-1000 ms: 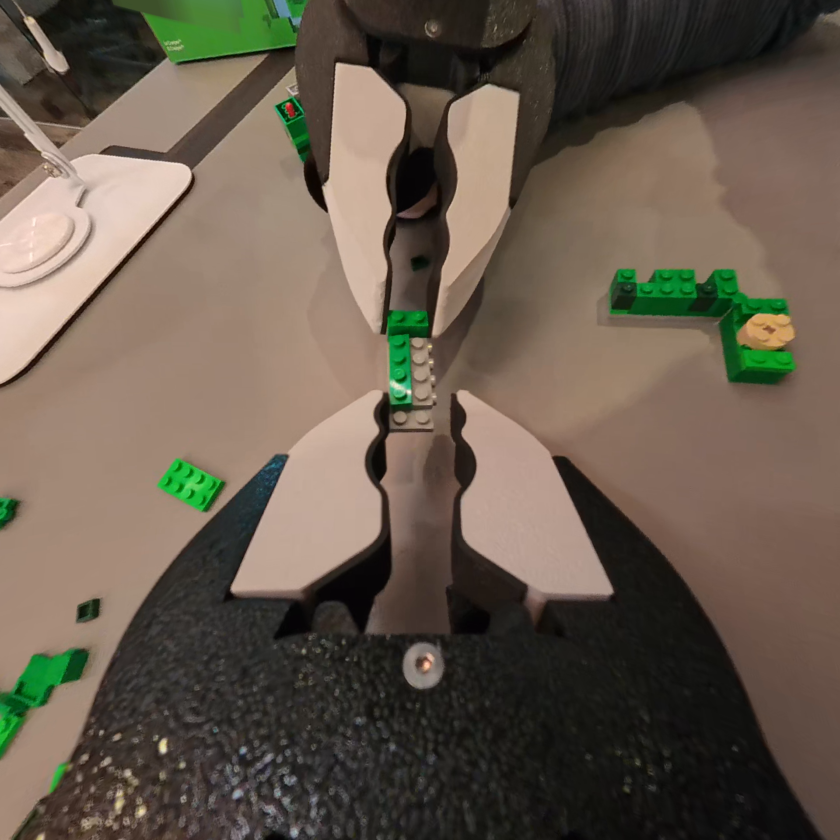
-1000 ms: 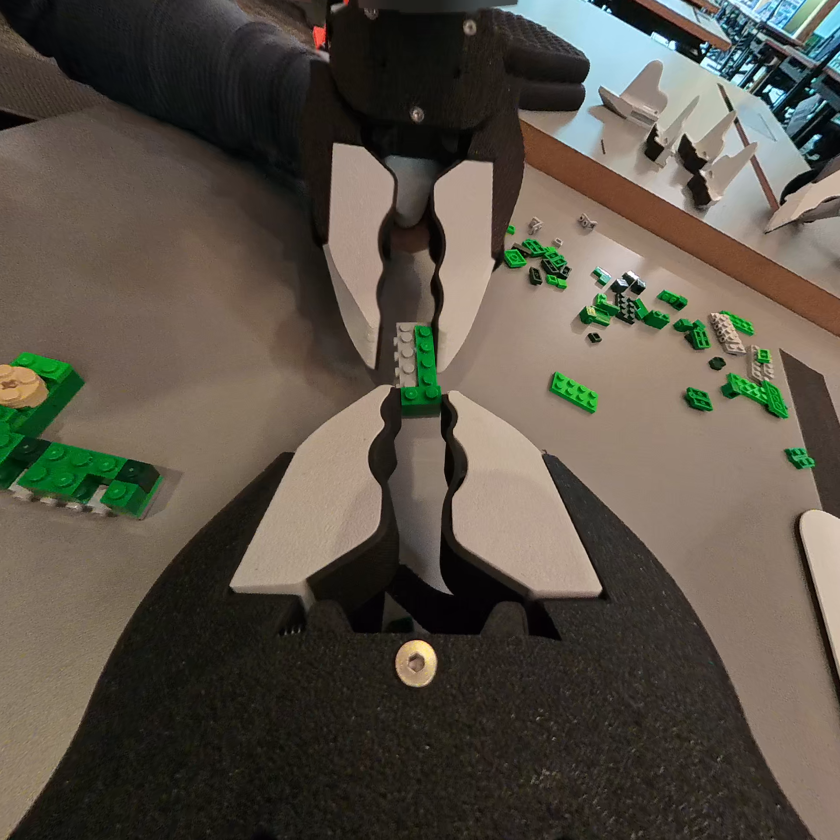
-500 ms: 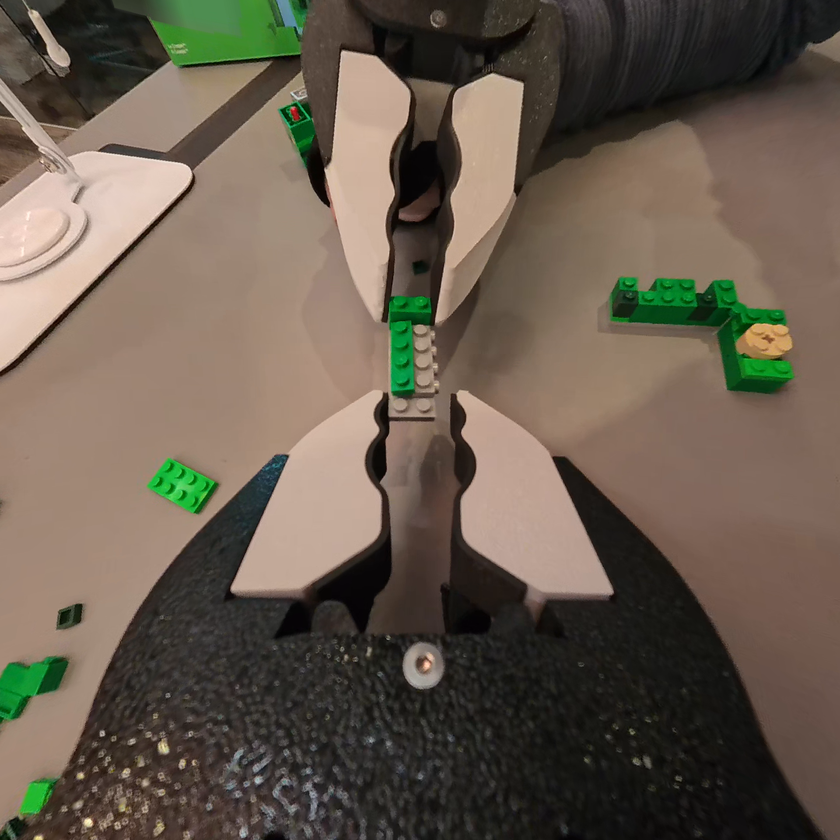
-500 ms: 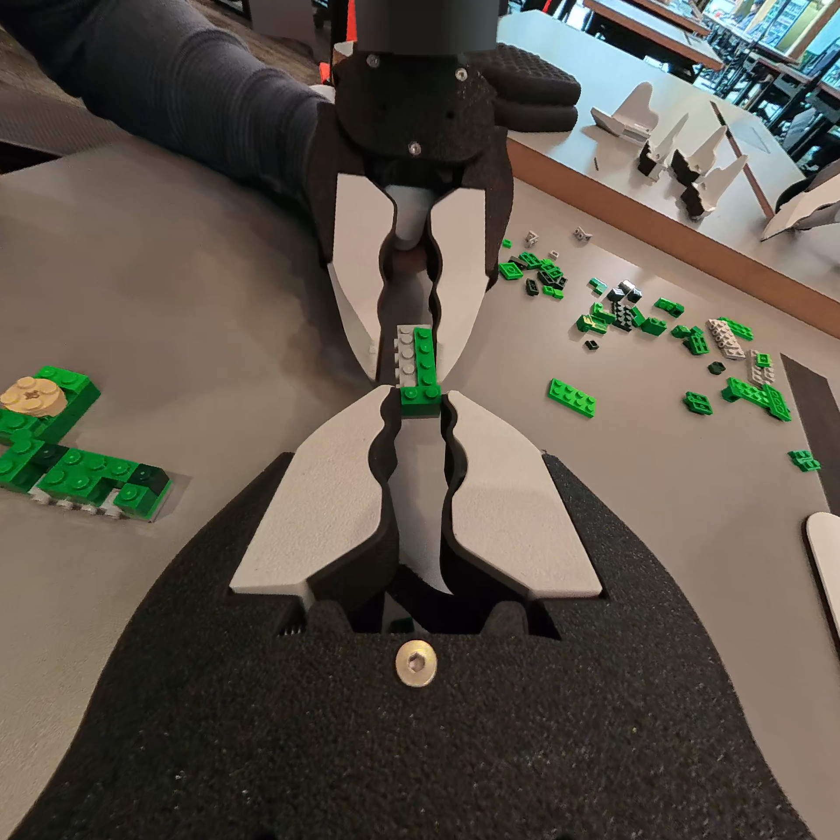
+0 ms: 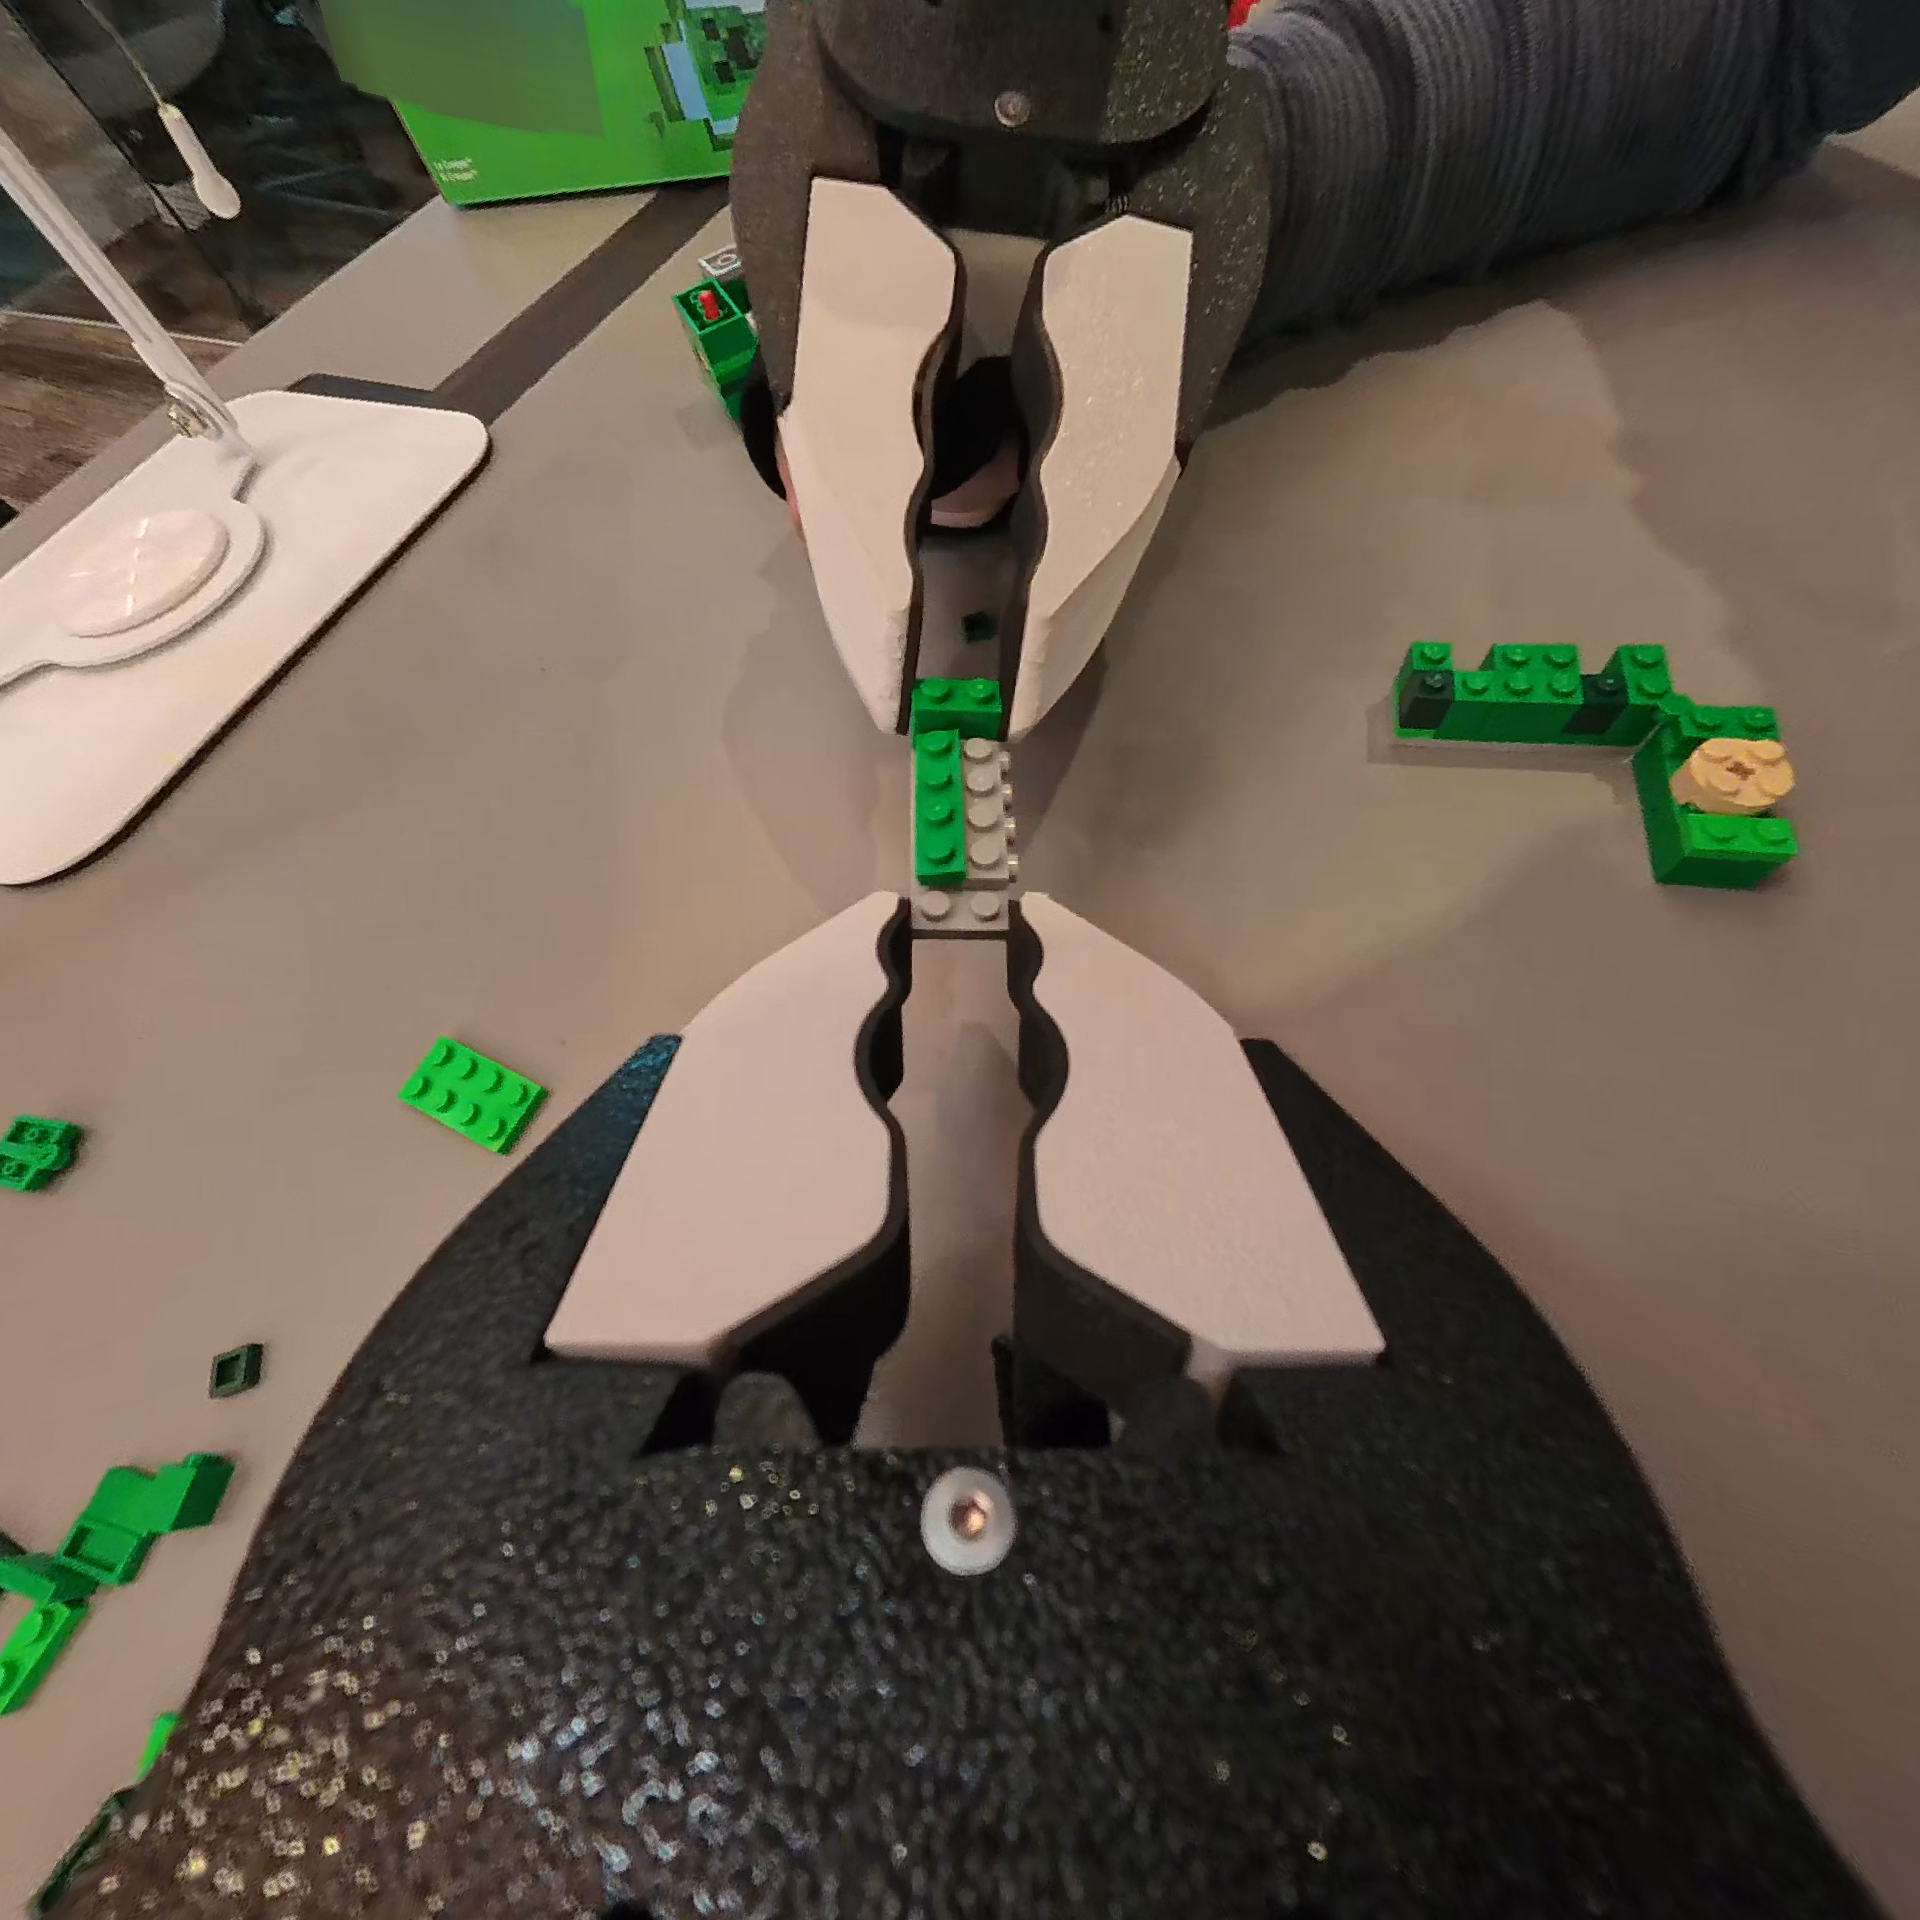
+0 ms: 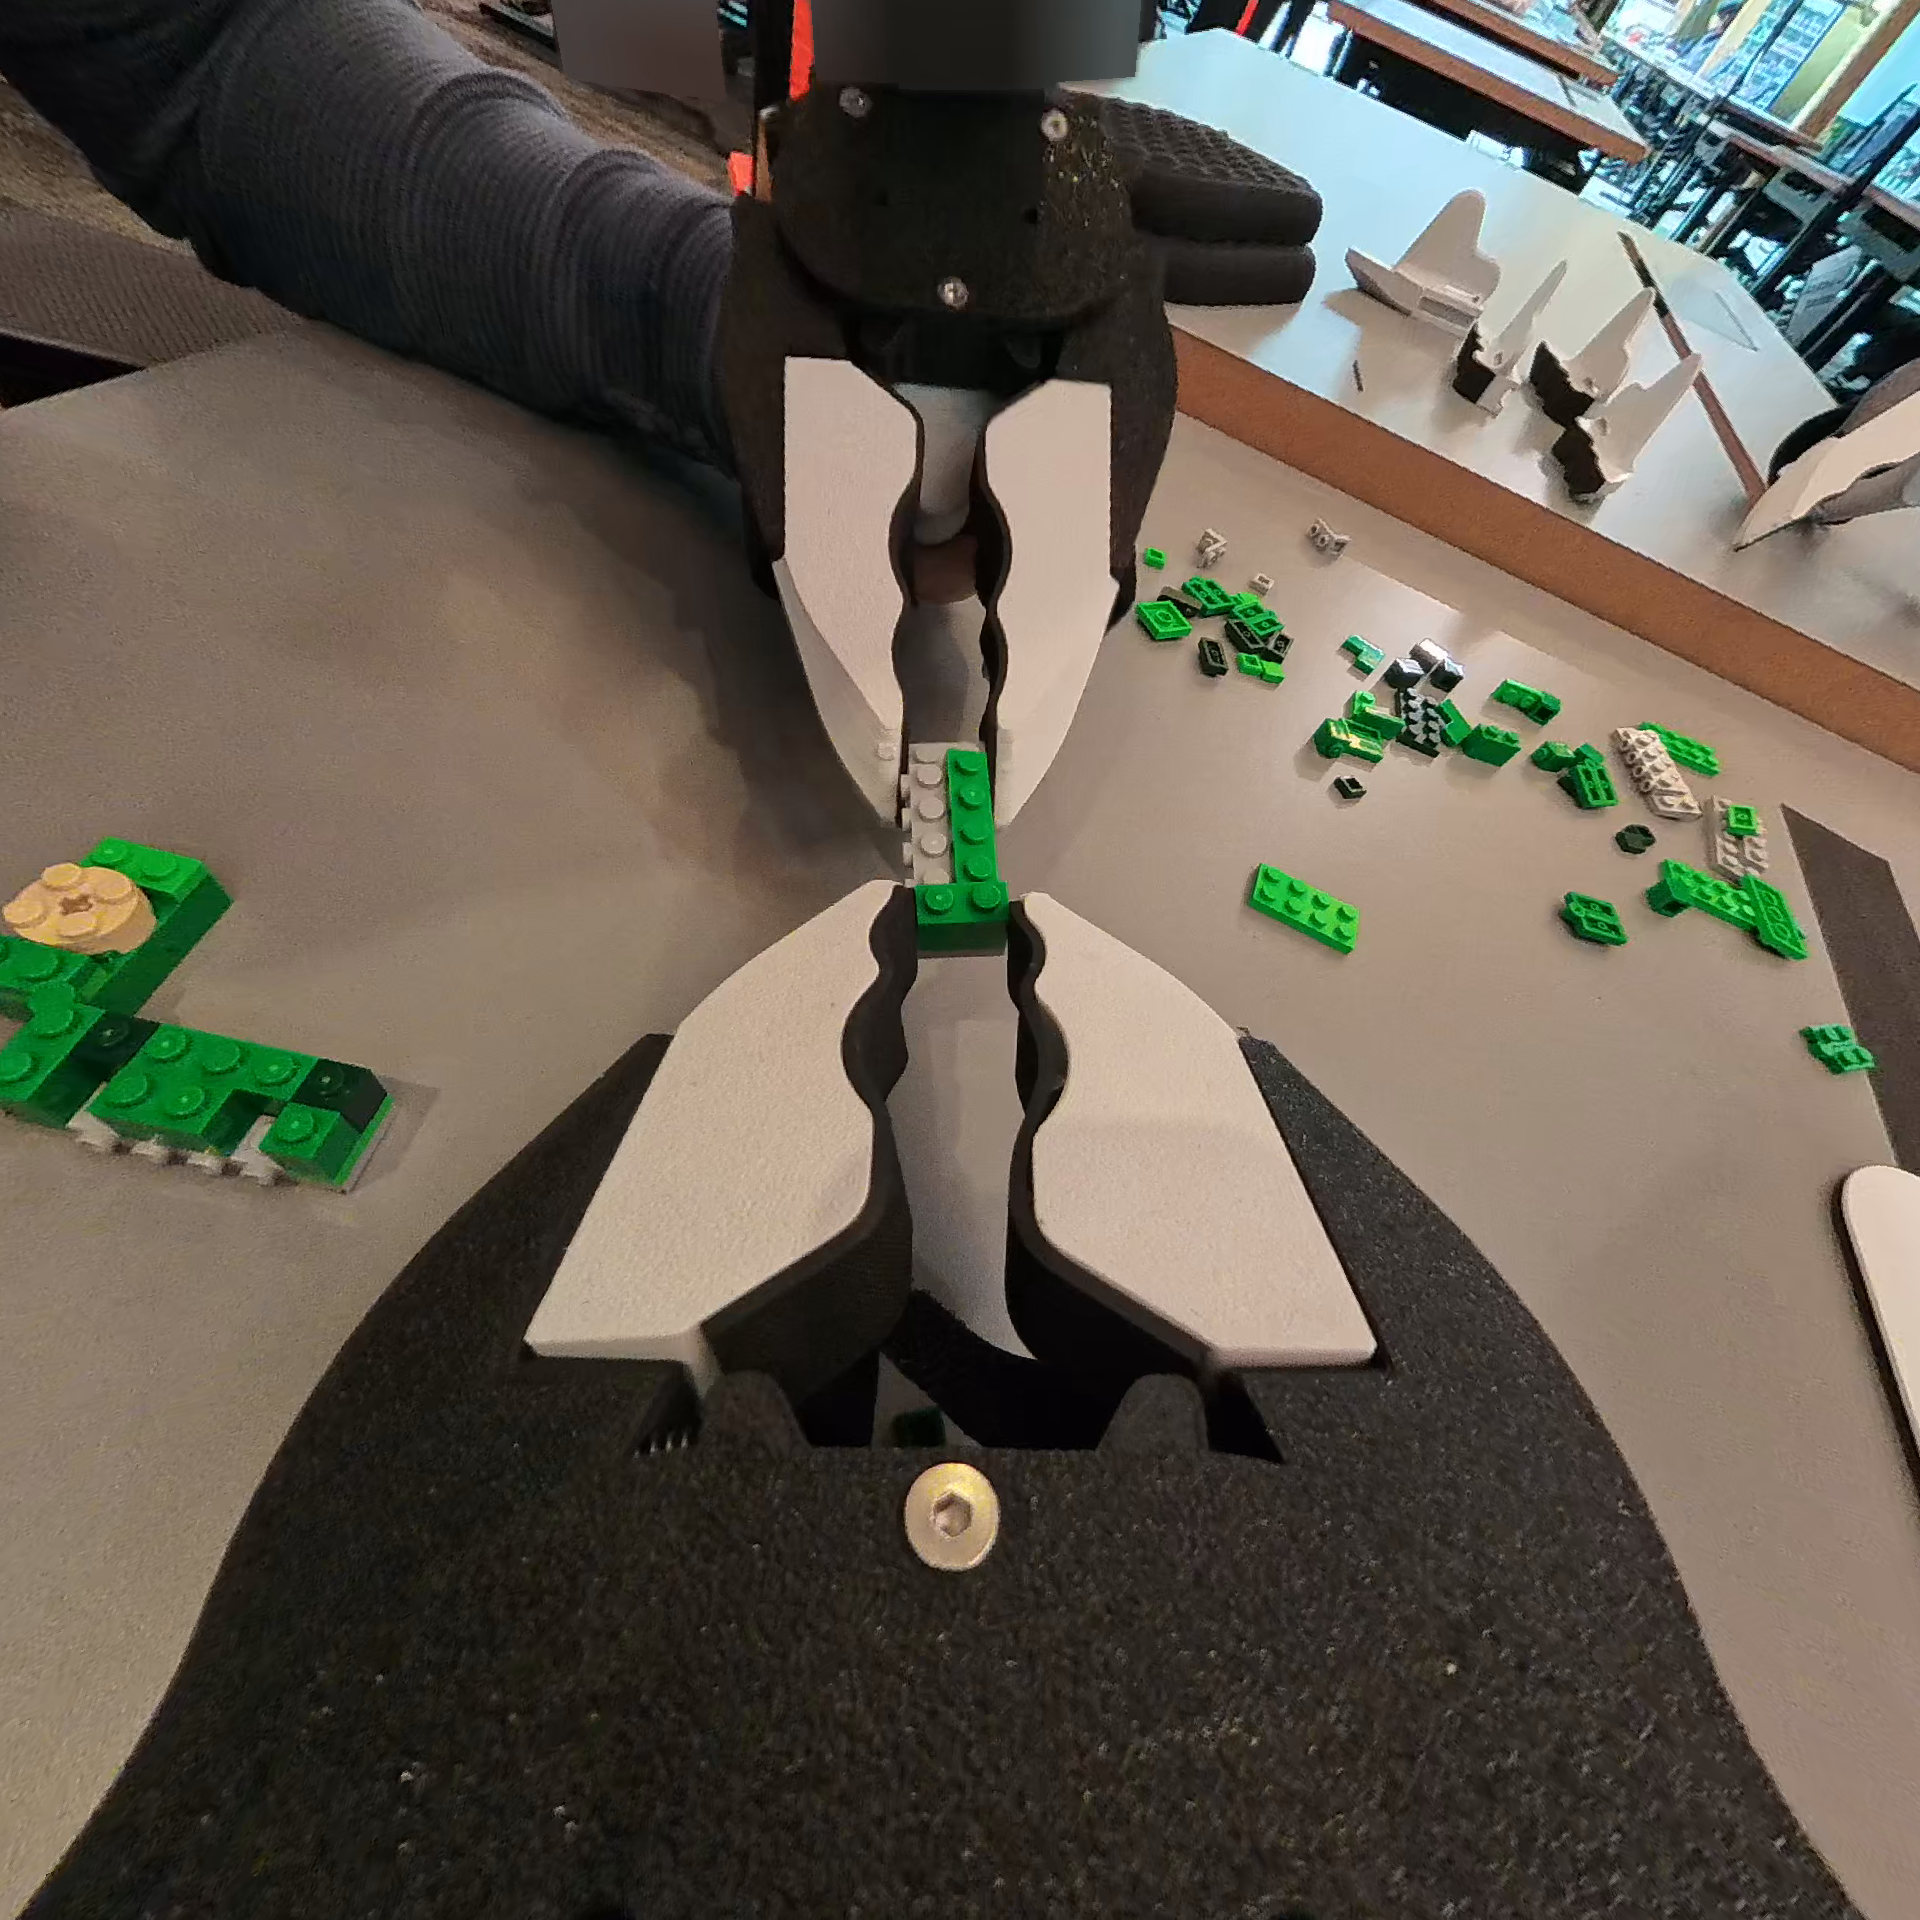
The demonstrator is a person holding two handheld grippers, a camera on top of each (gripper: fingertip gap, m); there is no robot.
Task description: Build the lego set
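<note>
A small assembly, a grey plate (image 5: 987, 805) with a green strip (image 5: 938, 805) on top and a green brick (image 5: 956, 707) at one end, is held above the table between both grippers. My left gripper (image 5: 961, 914) is shut on the grey plate's near end. My right gripper (image 6: 961, 920) is shut on the green brick (image 6: 961, 914) and faces the left one (image 6: 940, 800). In the left wrist view the right gripper (image 5: 956, 717) is opposite. An L-shaped green build (image 5: 1558, 717) with a tan round piece (image 5: 1735, 774) lies on the table; it also shows in the right wrist view (image 6: 187, 1081).
Several loose green and grey pieces (image 6: 1455, 727) lie scattered on the grey table, with a green flat plate (image 5: 473, 1091) nearer. A white stand base (image 5: 156, 582), a green box (image 5: 582, 104) and a small green build (image 5: 717, 332) are behind. A person's sleeve (image 5: 1507, 156) rests on the table. My two grippers' fingertips are within a few centimetres of each other.
Both grippers keep their hold on the assembly. The pair has shifted a little over the table and both views now take in more of the background.
</note>
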